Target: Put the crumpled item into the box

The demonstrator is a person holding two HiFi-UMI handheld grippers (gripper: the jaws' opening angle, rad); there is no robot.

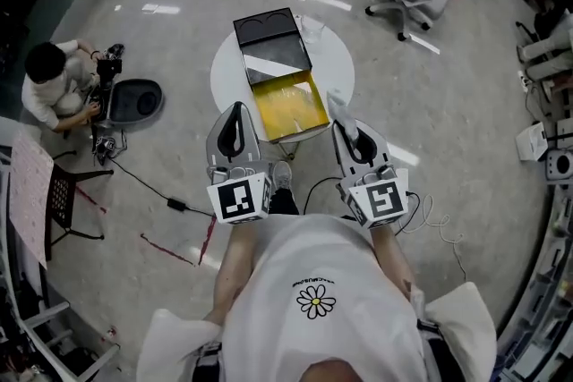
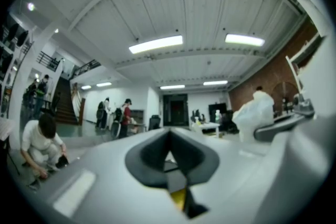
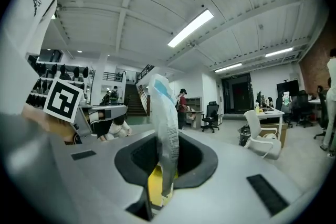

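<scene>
With the fingers of the left gripper [image 2: 169, 157] pressed together and those of the right gripper [image 3: 164, 157] pinching the crumpled item [image 3: 165, 107] at the counter's [image 1: 336, 58] near edge, just short of the box [image 1: 286, 107], so slim a hold could drop it outside.

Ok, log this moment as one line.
right gripper: shut on wrapper | left gripper: shut, empty | box: open on table, wrapper not yet in
</scene>
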